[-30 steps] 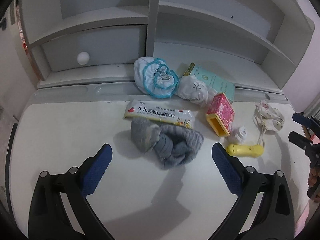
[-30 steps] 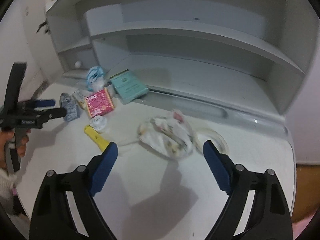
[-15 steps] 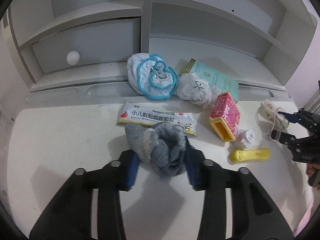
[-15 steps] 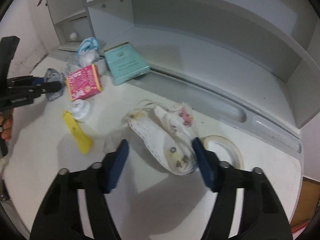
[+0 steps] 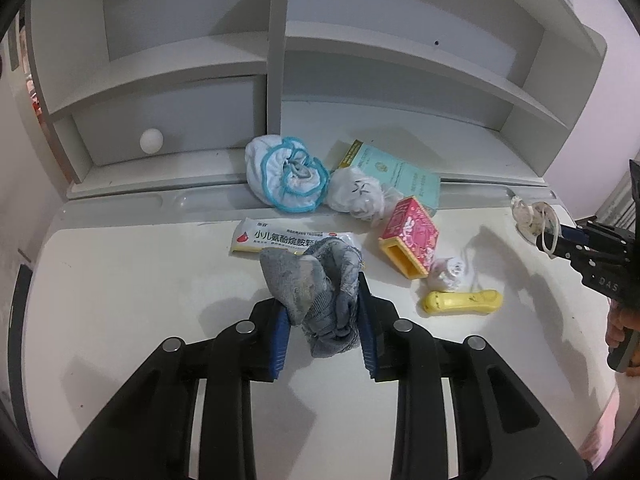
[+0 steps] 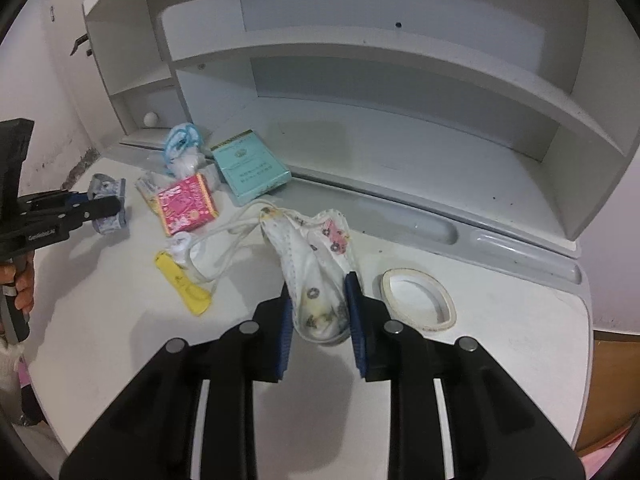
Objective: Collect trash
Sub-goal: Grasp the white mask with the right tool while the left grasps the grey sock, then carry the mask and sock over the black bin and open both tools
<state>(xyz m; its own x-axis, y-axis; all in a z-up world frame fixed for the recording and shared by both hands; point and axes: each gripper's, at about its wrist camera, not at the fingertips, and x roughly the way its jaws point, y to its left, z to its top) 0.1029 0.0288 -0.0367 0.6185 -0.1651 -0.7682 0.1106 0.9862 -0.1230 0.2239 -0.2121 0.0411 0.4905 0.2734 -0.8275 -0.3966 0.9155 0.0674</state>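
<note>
Trash still litters our white desk (image 5: 120,280): a teal box (image 6: 250,166), pink carton (image 5: 410,240), medicine sachet (image 5: 280,237). Our left gripper (image 5: 323,312) is closing on a grey sock (image 5: 320,280), our right gripper (image 6: 318,312) on a patterned face mask (image 6: 316,264). Nothing is collected yet.

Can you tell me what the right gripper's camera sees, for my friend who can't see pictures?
The right gripper is closing its blue pads on a patterned white face mask on a white desk. A tape ring lies right of it. Left are a yellow stick, a pink box and the left gripper pinching grey cloth.
</note>
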